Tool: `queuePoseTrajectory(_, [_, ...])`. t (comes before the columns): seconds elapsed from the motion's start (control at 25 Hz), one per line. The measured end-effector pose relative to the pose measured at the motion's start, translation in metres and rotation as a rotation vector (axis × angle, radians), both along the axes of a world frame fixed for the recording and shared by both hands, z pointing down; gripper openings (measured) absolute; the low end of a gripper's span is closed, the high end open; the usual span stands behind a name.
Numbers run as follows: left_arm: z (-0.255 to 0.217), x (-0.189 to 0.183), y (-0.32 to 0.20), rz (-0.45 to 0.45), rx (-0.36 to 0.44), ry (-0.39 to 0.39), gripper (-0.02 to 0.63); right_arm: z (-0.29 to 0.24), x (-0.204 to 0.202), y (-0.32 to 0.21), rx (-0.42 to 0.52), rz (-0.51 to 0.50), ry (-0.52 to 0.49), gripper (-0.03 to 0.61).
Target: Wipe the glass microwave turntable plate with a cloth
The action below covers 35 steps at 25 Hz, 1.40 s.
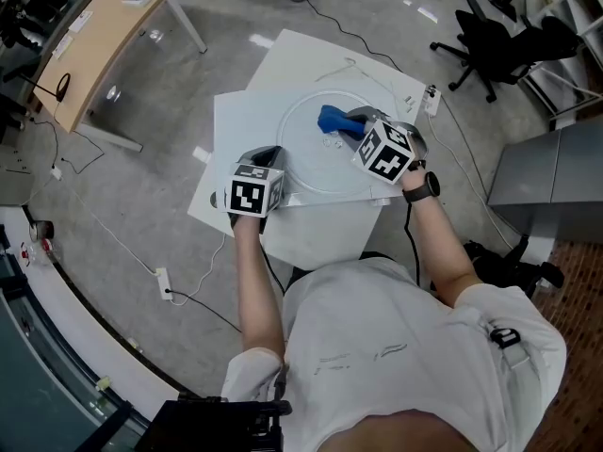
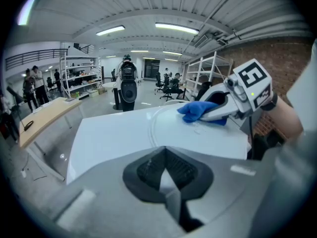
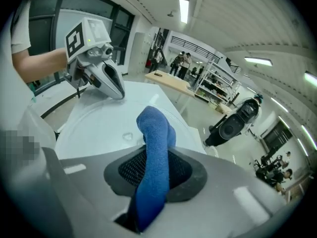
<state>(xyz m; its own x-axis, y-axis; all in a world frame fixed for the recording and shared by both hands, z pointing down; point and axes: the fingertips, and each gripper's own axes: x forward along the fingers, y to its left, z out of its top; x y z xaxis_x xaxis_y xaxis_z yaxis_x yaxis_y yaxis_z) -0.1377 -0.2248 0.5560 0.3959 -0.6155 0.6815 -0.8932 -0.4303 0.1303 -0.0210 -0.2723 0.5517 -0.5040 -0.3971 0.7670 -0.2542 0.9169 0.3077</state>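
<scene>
The round glass turntable plate (image 1: pixel 311 158) lies flat on a white table (image 1: pixel 236 121). My left gripper (image 1: pixel 271 155) is at the plate's near-left rim, jaws shut, with a pale sliver of the rim between its pads (image 2: pixel 148 170). My right gripper (image 1: pixel 352 123) is over the plate's far-right part, shut on a blue cloth (image 1: pixel 332 119). The cloth (image 3: pixel 156 133) sticks out past the jaws and its front end touches the glass (image 3: pixel 94 128). In the left gripper view the cloth (image 2: pixel 198 110) rests on the plate (image 2: pixel 198 133). A small wet smear (image 3: pixel 128 136) sits beside the cloth.
A white cable and a power strip (image 1: pixel 431 98) lie along the table's far-right edge. A wooden desk (image 1: pixel 104 36) stands at far left, an office chair (image 1: pixel 490 40) at far right, a grey cabinet (image 1: pixel 551 177) to the right. Another power strip (image 1: pixel 165 283) lies on the floor.
</scene>
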Motion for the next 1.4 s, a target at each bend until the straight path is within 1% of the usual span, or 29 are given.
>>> queuePoseTrajectory(0.08, [0.002, -0.002, 0.000, -0.002, 0.006, -0.008, 0.000, -0.001, 0.020, -0.004, 0.008, 0.044, 0.024, 0.078])
queuePoseTrajectory(0.16, [0.002, -0.002, 0.000, -0.004, 0.008, -0.005, 0.000, -0.002, 0.032, 0.001, 0.012, 0.065, 0.044, 0.074])
queuePoseTrajectory(0.32, [0.002, -0.002, 0.000, -0.005, 0.013, -0.012, 0.000, 0.000, 0.033, 0.016, 0.030, 0.059, 0.085, 0.066])
queuePoseTrajectory(0.44, [0.004, -0.004, -0.002, -0.012, 0.016, -0.021, 0.000, 0.000, 0.018, 0.027, 0.045, 0.016, 0.098, 0.064])
queuePoseTrajectory(0.76, [-0.002, -0.002, -0.001, -0.029, 0.009, -0.006, 0.000, 0.001, -0.032, 0.074, 0.022, -0.138, 0.046, 0.064])
queuePoseTrajectory(0.88, [-0.002, -0.001, -0.002, -0.052, 0.013, -0.007, 0.000, 0.001, -0.037, 0.091, 0.003, -0.194, 0.022, 0.066])
queuePoseTrajectory(1.04, [0.001, 0.005, 0.002, -0.076, 0.011, -0.009, 0.000, 0.002, -0.030, 0.112, -0.026, -0.243, -0.015, 0.069])
queuePoseTrajectory(1.16, [-0.001, -0.002, -0.001, -0.097, 0.044, -0.041, 0.002, -0.002, -0.034, 0.117, -0.020, -0.283, -0.040, 0.075])
queuePoseTrajectory(1.24, [-0.002, -0.003, -0.002, -0.106, 0.083, -0.077, 0.002, -0.005, -0.036, 0.121, -0.010, -0.292, -0.086, 0.084])
queuePoseTrajectory(1.32, [-0.005, -0.004, -0.001, -0.127, 0.128, -0.080, 0.002, -0.011, -0.038, 0.124, -0.002, -0.283, -0.162, 0.084])
queuePoseTrajectory(1.4, [-0.012, -0.015, 0.001, -0.209, 0.168, -0.059, 0.002, -0.019, -0.041, 0.125, 0.009, -0.268, -0.248, 0.083])
